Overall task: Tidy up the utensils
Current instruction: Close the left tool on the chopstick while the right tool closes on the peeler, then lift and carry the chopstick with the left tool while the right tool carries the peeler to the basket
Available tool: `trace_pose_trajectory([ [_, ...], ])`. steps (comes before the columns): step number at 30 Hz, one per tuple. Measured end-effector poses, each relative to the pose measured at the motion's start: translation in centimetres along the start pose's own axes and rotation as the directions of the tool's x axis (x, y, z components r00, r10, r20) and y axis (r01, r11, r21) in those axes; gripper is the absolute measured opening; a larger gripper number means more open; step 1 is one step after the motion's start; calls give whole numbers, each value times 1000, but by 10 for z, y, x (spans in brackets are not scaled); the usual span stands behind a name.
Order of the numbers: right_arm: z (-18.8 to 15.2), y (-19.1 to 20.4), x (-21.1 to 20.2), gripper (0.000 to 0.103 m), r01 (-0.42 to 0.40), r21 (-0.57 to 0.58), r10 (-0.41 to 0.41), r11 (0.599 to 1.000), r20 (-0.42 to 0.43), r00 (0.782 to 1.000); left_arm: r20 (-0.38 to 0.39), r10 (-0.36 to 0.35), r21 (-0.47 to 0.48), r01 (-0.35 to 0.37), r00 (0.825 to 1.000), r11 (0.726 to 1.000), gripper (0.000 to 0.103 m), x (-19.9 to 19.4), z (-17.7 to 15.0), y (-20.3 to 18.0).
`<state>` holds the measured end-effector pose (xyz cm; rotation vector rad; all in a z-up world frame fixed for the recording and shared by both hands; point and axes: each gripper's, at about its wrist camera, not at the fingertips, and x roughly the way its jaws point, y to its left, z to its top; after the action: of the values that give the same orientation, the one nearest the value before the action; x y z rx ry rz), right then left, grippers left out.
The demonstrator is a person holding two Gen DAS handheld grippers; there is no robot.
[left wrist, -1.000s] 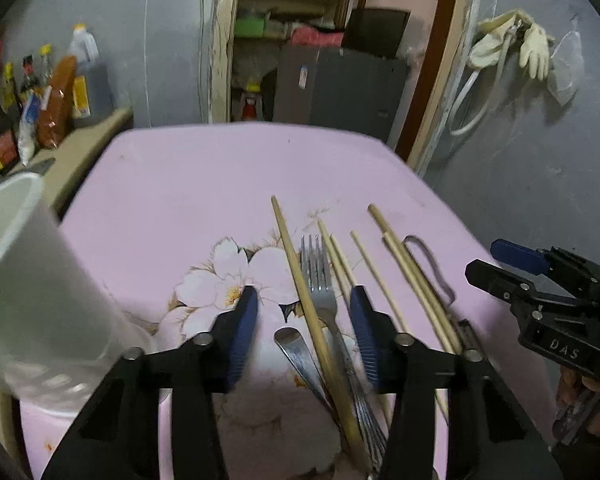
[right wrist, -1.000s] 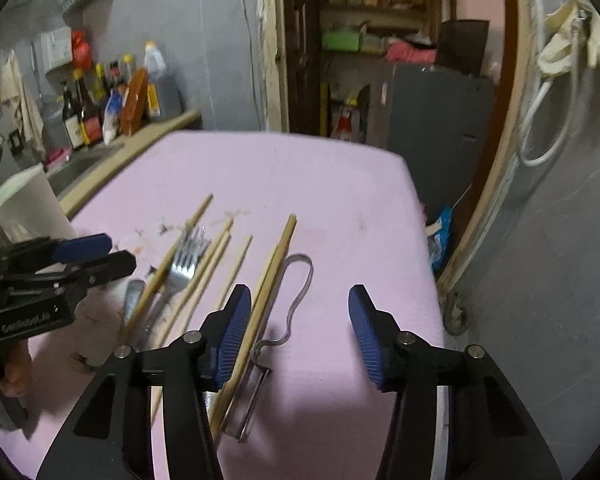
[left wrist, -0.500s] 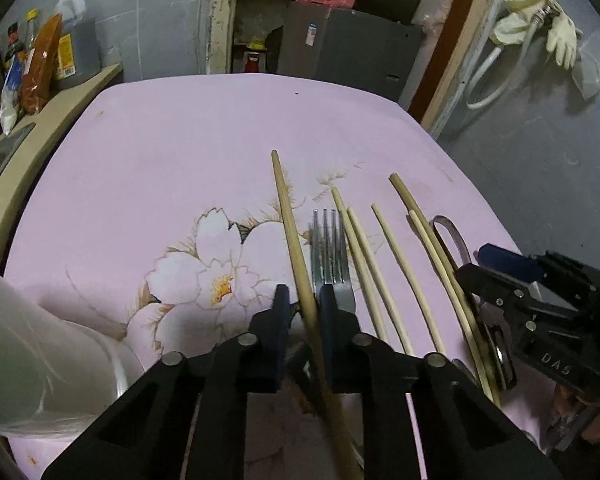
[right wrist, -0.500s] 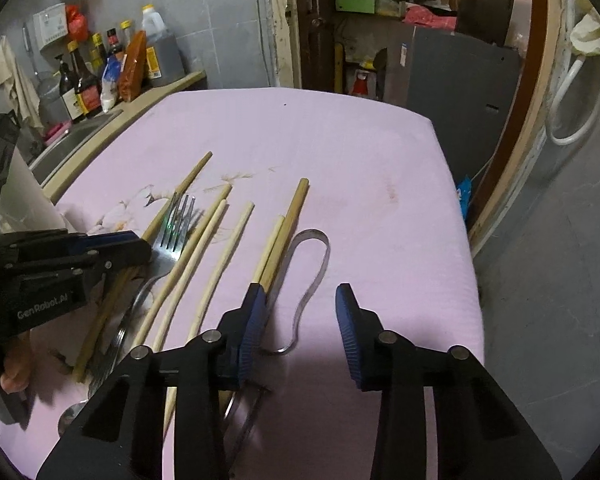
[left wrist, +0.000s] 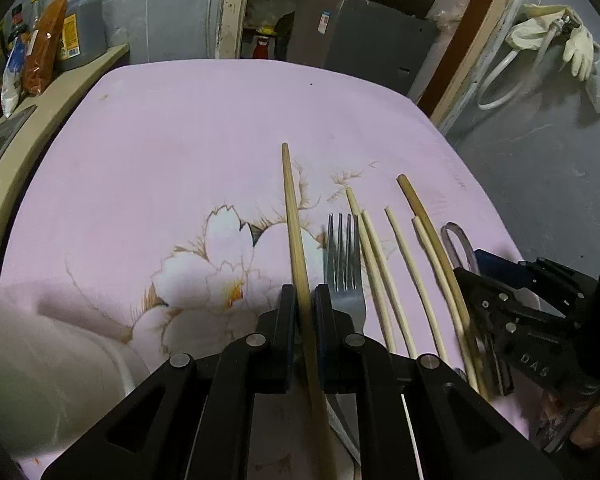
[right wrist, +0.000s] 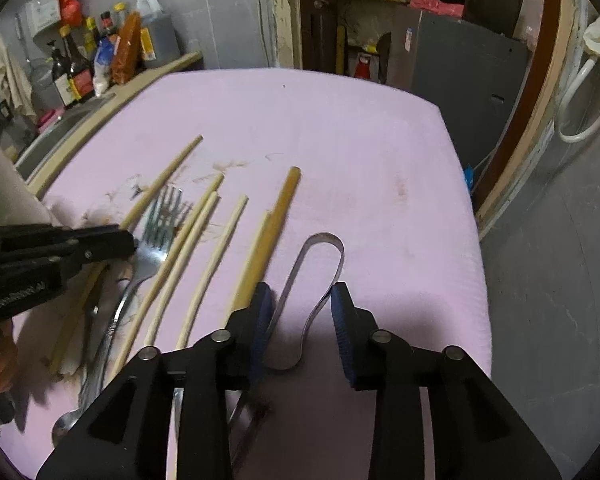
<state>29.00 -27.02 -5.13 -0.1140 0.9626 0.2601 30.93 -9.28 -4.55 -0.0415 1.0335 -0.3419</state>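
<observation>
Left wrist view: the left gripper, low centre, has just closed its jaws and pinches a long wooden chopstick on the pink cloth, the fork just right.

Right wrist view: the right gripper, jaws just narrowed but apart, straddles the metal peeler's loop, pads not touching.

Clearance on the pink tablecloth

The far half of the cloth lies bare and open to approach. The near half is crowded: chopsticks, a fork and a metal peeler lie side by side with narrow gaps. A white container blocks the near left corner; bottles line the left counter
</observation>
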Motion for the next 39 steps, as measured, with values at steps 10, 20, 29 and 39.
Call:
trace_pose_trajectory([
  [10, 0, -6, -2, 21, -17, 64, 17, 998, 2, 1000, -6, -9, -28, 9, 1000, 1000, 4, -3, -1, -4],
  [20, -21, -12, -38, 19, -132, 169, 105, 977, 157, 982, 210, -87, 5, 87, 974, 996, 4, -56, -31, -9],
  [29, -42, 27, -107, 19, -138, 79, 86, 987, 464, 882, 432, -124, -19, 146, 893, 989, 4, -108, -49, 5],
  [39, -10, 82, -149, 19, -183, -40, 164, 982, 659, 734, 636, -57, -55, 119, 769, 991, 4, -184, -45, 31],
])
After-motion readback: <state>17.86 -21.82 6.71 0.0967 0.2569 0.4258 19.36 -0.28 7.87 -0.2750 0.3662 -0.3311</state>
